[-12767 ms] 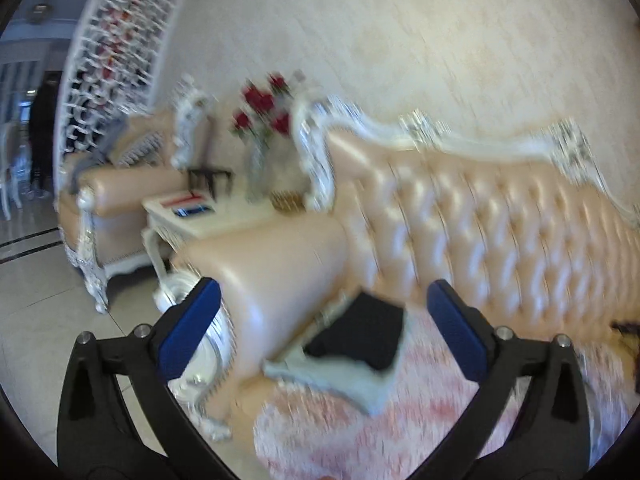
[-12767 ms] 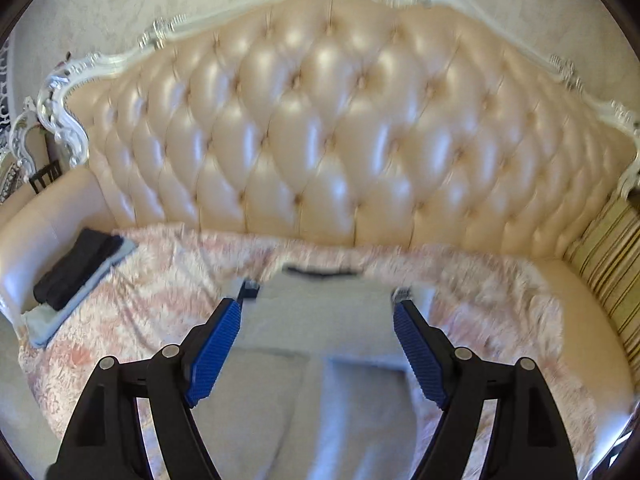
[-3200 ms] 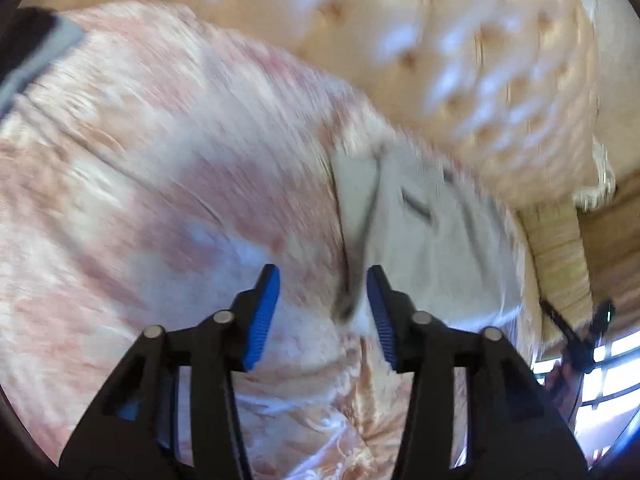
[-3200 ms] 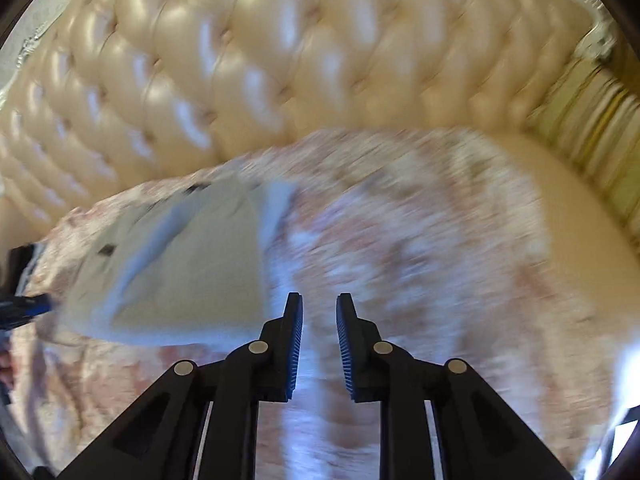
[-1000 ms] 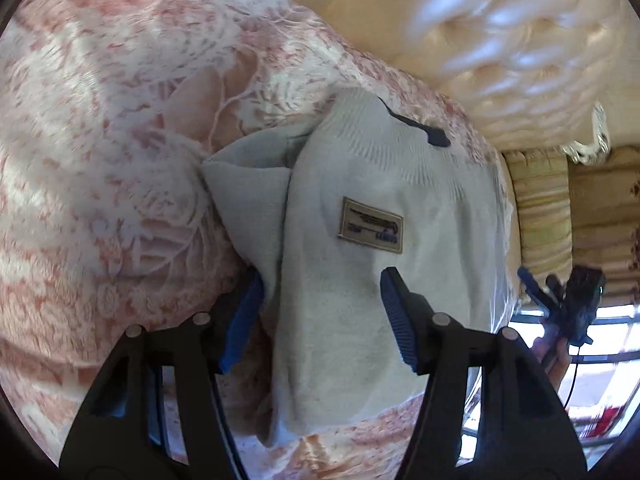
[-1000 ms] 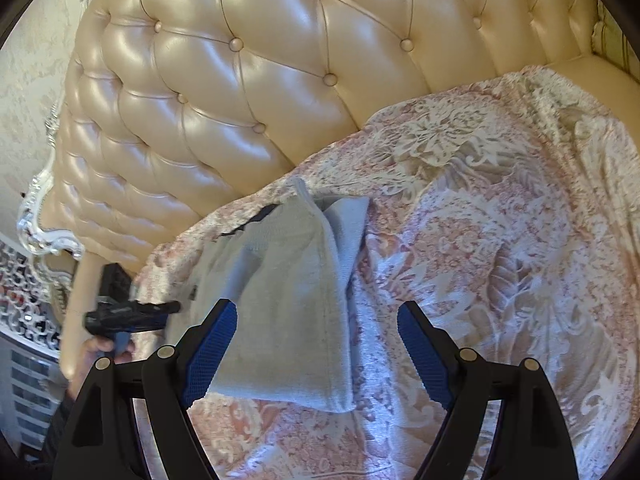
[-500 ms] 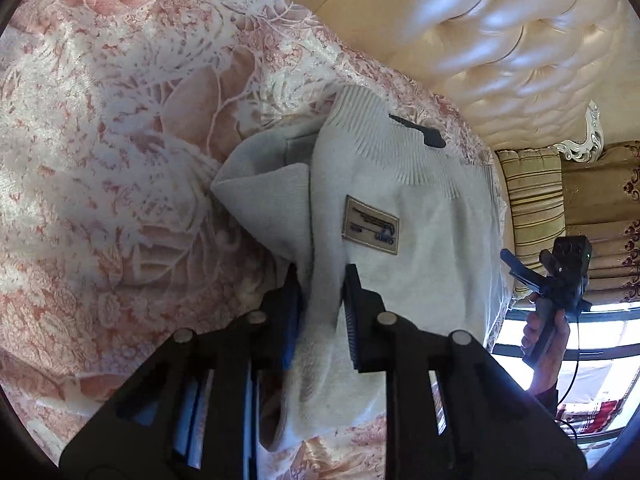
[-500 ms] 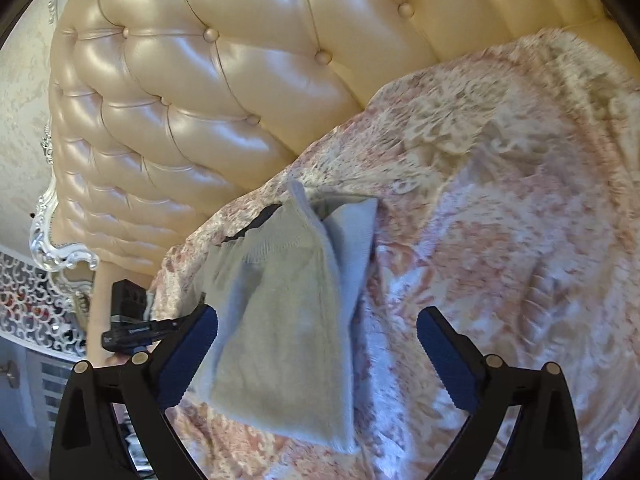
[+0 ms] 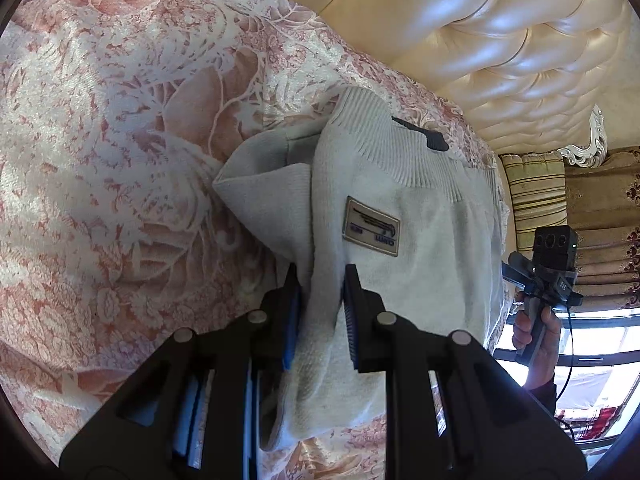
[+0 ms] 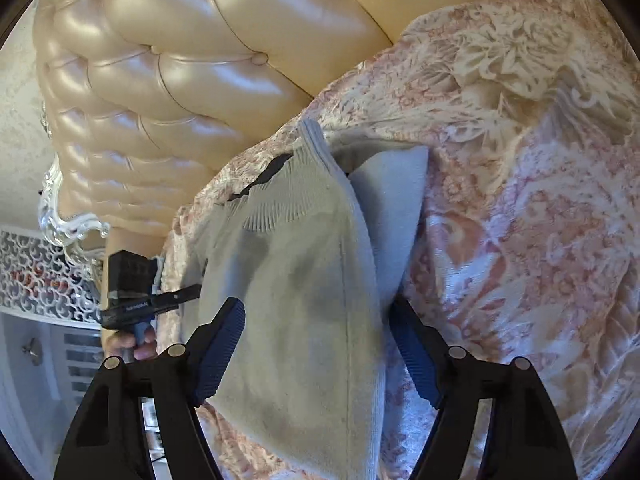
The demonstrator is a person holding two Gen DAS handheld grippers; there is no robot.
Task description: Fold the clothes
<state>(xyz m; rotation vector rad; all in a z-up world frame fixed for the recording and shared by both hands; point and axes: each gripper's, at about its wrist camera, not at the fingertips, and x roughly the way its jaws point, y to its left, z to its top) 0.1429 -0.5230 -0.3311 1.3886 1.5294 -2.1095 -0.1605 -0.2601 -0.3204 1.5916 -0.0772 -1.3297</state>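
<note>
Left gripper (image 9: 320, 300) clamps grey sweater (image 9: 420, 264) | right gripper (image 10: 316, 356) spread | pink floral throw (image 9: 120, 160), tufted sofa (image 10: 180, 60)

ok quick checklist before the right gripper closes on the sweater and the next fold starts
1. Left gripper shut on the grey sweater's edge: ok.
2. Right gripper open and straddling the sweater's other edge: ok.
3. How much fabric sits between the right fingers: cannot tell; the layers underneath are hidden.
4. Sleeve tucked within the body outline: not ok, a flap juts out on each side.
5. Sweater lying flat on the floral sofa cover: not ok, the left side is bunched and lifted.
6. Brand patch facing up: ok.
</note>
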